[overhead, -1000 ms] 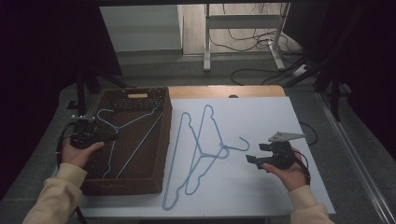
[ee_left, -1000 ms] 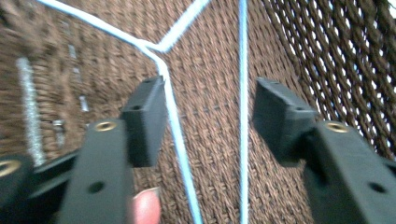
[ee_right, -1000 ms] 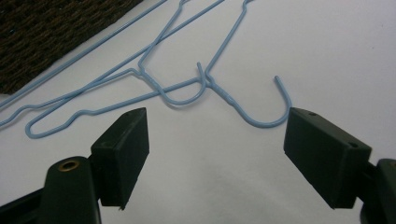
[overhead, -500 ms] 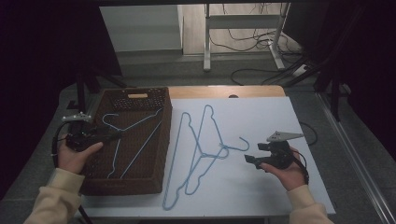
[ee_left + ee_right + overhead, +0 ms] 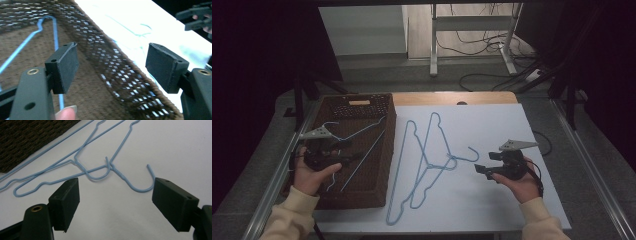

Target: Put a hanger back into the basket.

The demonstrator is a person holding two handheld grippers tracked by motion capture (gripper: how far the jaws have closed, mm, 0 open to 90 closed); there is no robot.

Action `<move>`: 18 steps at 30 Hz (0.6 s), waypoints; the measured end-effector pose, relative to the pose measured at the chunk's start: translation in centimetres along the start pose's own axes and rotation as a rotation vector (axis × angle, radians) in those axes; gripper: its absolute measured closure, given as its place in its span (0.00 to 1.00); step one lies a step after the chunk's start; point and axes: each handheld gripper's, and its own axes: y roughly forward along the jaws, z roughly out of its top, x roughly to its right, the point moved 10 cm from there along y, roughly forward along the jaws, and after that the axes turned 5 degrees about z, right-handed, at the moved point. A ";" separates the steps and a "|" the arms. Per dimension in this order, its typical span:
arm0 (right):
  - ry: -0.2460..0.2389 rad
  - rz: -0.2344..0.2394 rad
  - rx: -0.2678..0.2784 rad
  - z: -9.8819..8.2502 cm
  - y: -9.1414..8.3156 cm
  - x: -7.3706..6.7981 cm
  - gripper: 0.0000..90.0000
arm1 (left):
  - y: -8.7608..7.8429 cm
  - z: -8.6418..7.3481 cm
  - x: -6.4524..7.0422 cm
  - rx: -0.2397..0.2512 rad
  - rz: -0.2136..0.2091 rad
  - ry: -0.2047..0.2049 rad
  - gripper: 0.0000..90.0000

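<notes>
A blue wire hanger (image 5: 364,130) lies inside a brown woven basket (image 5: 377,195) on the left of the table. Over the basket's left part a hand holds my left gripper (image 5: 346,158). Its jaws have just been opening and nothing is between them. In the left gripper view that gripper (image 5: 112,62) stands wide above the basket's wall (image 5: 120,75), with the hanger (image 5: 54,32) behind its left pad. Two more blue hangers (image 5: 447,159) lie crossed on the white table. My right gripper (image 5: 480,170) is open just right of their hooks (image 5: 140,187), pointing at them.
The white tabletop (image 5: 512,125) has free room to the right and at the front. A wooden strip (image 5: 452,98) runs along its far edge. Metal rails edge the table on both sides. Cables and a stand's legs (image 5: 472,55) lie on the floor beyond.
My left gripper's jaws stand wider than before, and the hand has shifted and lifted a little over the basket. The hanger in the basket lies still. The right hand has not moved.
</notes>
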 end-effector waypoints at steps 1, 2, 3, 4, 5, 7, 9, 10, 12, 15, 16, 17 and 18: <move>-0.001 -0.002 0.003 0.0 0.0 0.0 0.25 | 0.3 -0.1 0.5 -0.009 -0.008 0.011 0.29; -0.001 -0.003 0.005 0.1 0.0 0.0 0.25 | 0.6 -0.2 1.1 -0.017 -0.017 0.021 0.29; -0.002 -0.004 0.006 0.1 -0.1 0.0 0.25 | 1.0 -0.3 1.7 -0.025 -0.026 0.030 0.29; -0.005 -0.003 0.006 0.1 -0.1 -0.1 0.25 | 1.1 -0.4 2.1 -0.028 -0.031 0.036 0.29; -0.008 -0.002 0.005 0.1 -0.1 -0.2 0.25 | 1.4 -0.4 2.5 -0.030 -0.038 0.043 0.29; -0.012 0.000 0.005 0.0 -0.2 -0.3 0.25 | 1.8 -0.4 3.3 -0.030 -0.049 0.051 0.29; -0.012 0.000 0.007 -0.1 -0.3 -0.4 0.25 | 2.3 -0.5 4.0 -0.030 -0.057 0.059 0.29; -0.012 0.001 0.011 0.0 -0.4 -0.4 0.25 | 2.4 -0.5 4.1 -0.031 -0.059 0.062 0.29; -0.014 0.001 0.014 0.0 -0.5 -0.5 0.25 | 2.8 -0.6 4.4 -0.040 -0.057 0.071 0.29; -0.025 0.004 0.016 0.1 -0.5 -0.7 0.25 | 2.9 -0.7 4.5 -0.036 -0.050 0.073 0.29; -0.025 0.004 0.016 0.1 -0.5 -0.7 0.25 | 2.9 -0.7 4.5 -0.033 -0.051 0.072 0.29; -0.027 0.002 0.021 0.2 -0.6 -0.8 0.25 | 2.9 -0.8 4.5 -0.030 -0.047 0.073 0.28; -0.027 0.002 0.021 0.2 -0.6 -0.8 0.25 | 2.9 -0.8 4.5 -0.029 -0.045 0.072 0.28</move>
